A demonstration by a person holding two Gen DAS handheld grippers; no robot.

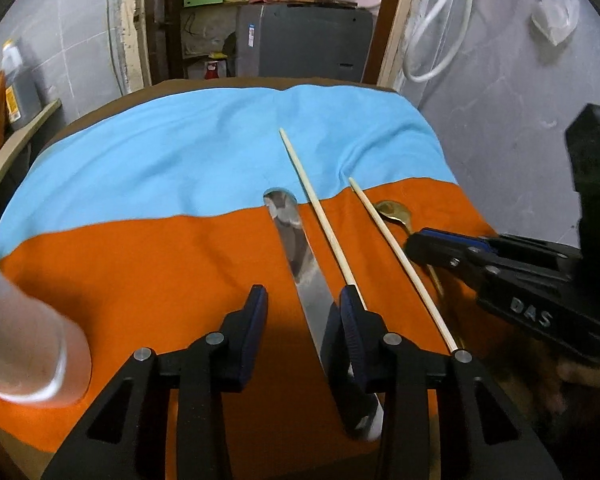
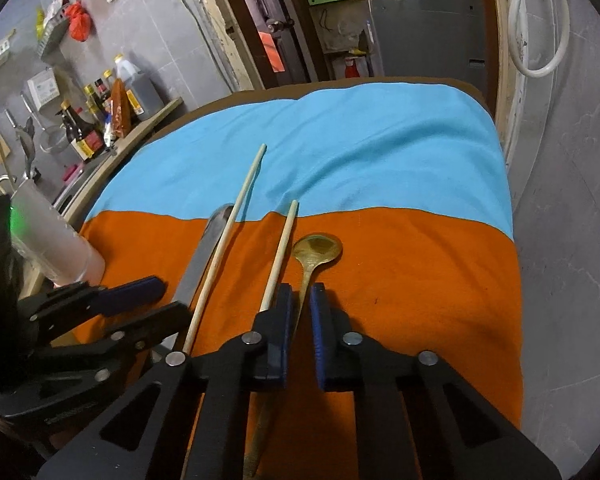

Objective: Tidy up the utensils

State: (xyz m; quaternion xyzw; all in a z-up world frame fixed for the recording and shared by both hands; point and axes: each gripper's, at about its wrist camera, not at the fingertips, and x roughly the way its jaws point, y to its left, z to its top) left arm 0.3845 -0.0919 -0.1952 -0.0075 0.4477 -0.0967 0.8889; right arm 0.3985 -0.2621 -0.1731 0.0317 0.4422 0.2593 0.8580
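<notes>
A steel knife (image 1: 296, 248) lies on the orange cloth (image 1: 140, 272), blade pointing away. Two wooden chopsticks (image 1: 320, 208) (image 1: 396, 252) lie to its right, and a brass spoon (image 2: 316, 250) right of them. My left gripper (image 1: 302, 300) is open, its right finger (image 1: 350, 320) over the knife. My right gripper (image 2: 300, 296) is nearly closed around the spoon's handle, jaws a narrow gap apart; whether they pinch it is unclear. It also shows in the left wrist view (image 1: 432, 240). A translucent cup (image 1: 28, 344) stands at the left.
A blue cloth (image 1: 204, 152) covers the table's far half. A shelf with sauce bottles (image 2: 100, 116) runs along the left wall. A grey appliance (image 1: 300, 44) stands beyond the table. A tiled wall with a white hose (image 1: 440, 40) is on the right.
</notes>
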